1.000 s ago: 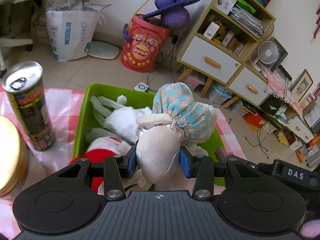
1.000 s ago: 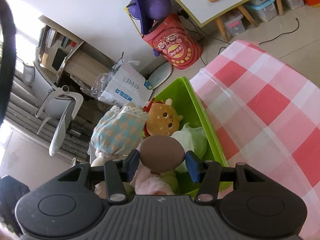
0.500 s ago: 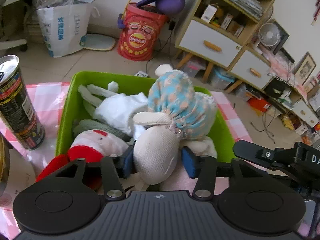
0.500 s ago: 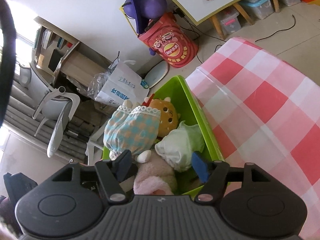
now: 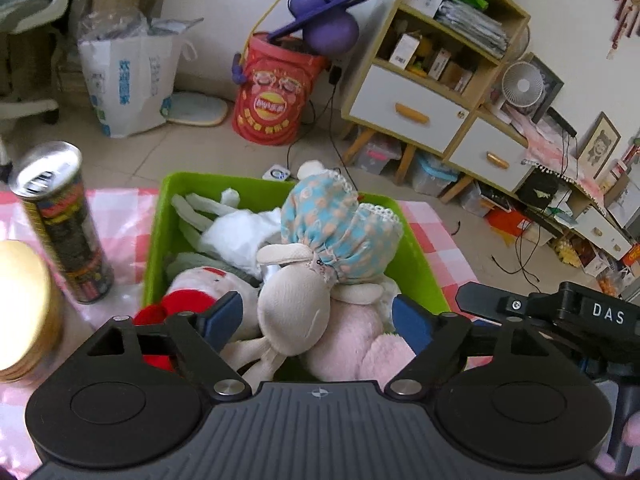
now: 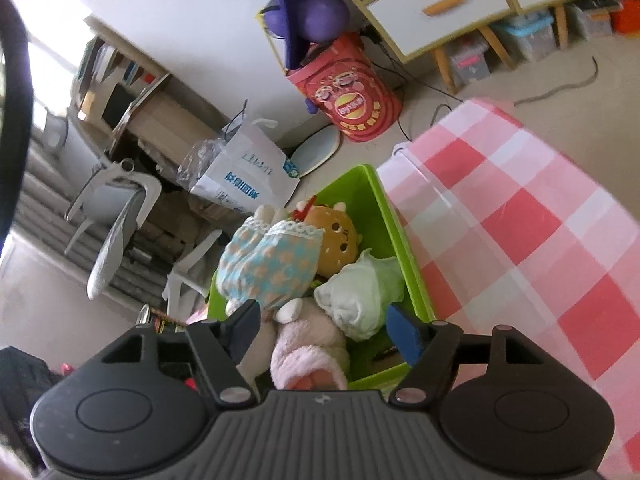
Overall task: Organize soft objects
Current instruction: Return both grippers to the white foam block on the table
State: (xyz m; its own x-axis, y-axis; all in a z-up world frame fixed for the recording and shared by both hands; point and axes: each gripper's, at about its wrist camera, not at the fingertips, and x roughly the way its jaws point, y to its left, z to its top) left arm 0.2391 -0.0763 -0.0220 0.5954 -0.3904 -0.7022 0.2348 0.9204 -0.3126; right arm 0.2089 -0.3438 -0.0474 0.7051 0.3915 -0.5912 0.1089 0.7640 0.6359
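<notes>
Nearly done: the soft toys sit piled in the green bin, both tools released.

From the left wrist, the left tool (image 5: 316, 316) gapes wide around, not gripping, the cream rabbit doll (image 5: 296, 304), which lies in the green bin (image 5: 412, 248) among other plush; a can (image 5: 60, 224) stands beside on the desk (image 5: 128, 208). From the right wrist, the right tool (image 6: 324, 326) is likewise spread and empty over the pink plush (image 6: 308, 344); the checked cloth shows no loose toys, so little seems left.

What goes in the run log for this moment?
left gripper: open | right gripper: open | rabbit doll: lying in green bin | phase: release done
</notes>
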